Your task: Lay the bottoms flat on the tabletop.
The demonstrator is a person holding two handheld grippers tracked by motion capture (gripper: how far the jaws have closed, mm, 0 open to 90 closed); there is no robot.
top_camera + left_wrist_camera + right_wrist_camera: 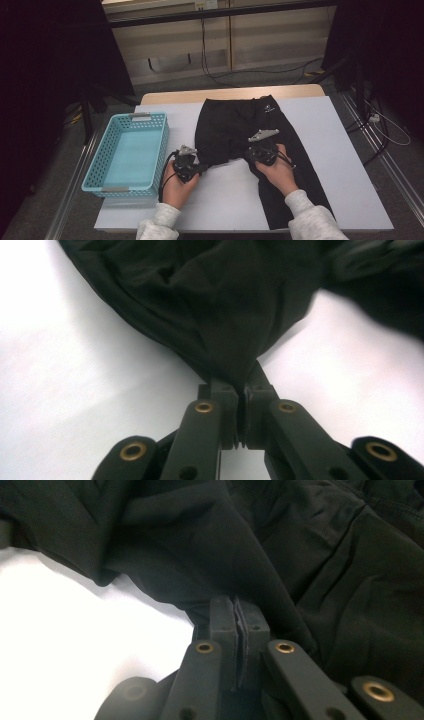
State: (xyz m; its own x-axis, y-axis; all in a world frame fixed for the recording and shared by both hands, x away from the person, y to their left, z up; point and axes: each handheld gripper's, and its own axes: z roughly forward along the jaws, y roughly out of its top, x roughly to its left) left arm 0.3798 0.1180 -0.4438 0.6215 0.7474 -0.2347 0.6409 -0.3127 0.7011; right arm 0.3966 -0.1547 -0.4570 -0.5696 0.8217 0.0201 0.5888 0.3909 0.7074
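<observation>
Fingers of both grippers pinch black shorts (235, 130) on table (345, 185); blue basket (95, 172) holds nothing

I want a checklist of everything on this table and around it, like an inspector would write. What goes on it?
Surface: white table cover over a wooden tabletop, whose far edge shows.
Job's things: black trousers lie spread out, waistband at the far side, one leg folded up, the other reaching the near edge.
Clutter: light blue plastic basket at the table's left, nothing in it.
Grippers: left gripper shut on the trousers' fabric; right gripper shut on the fabric too.
Cables: black cable trails from the left gripper; more cables lie on the floor.
Surroundings: grey floor, pale wall panels behind, dark curtains at both sides.
</observation>
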